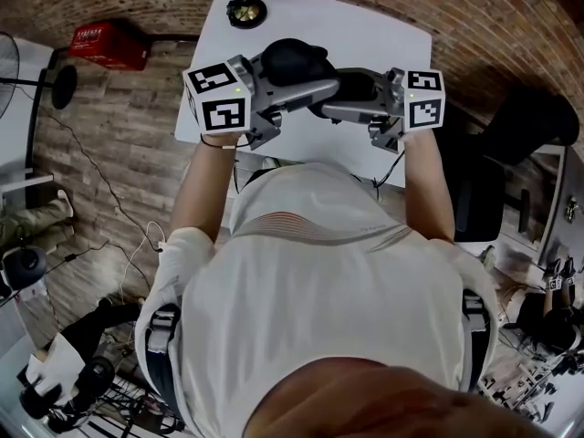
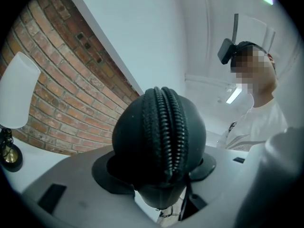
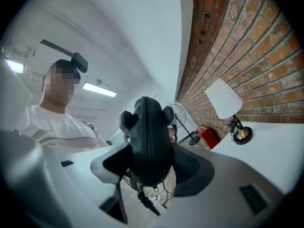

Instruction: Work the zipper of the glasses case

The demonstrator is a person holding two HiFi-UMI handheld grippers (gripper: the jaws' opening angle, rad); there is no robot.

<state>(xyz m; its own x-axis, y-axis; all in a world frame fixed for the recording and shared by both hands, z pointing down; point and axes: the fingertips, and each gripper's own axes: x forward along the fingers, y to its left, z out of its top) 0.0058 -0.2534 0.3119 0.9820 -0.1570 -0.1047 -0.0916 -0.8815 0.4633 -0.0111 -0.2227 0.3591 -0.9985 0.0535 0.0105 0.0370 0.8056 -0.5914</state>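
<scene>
A black glasses case (image 1: 294, 62) hangs in the air above the white table (image 1: 383, 39), held from both ends. In the left gripper view the case (image 2: 159, 137) fills the space between the dark pads, and its closed zipper (image 2: 166, 127) runs straight toward the camera. My left gripper (image 2: 159, 175) is shut on that end. In the right gripper view the other end of the case (image 3: 147, 146) sits between the pads of my right gripper (image 3: 149, 167), which is shut on it. A thin black cord (image 3: 147, 201) dangles below. In the head view my left gripper (image 1: 310, 76) and right gripper (image 1: 342, 94) face each other.
A brass-based lamp (image 1: 246, 11) stands at the table's far edge, its white shade (image 2: 16, 91) against the brick wall. A red box (image 1: 109, 44) and a fan (image 1: 36, 80) stand on the floor at the left. A black chair (image 1: 529, 126) is at the right.
</scene>
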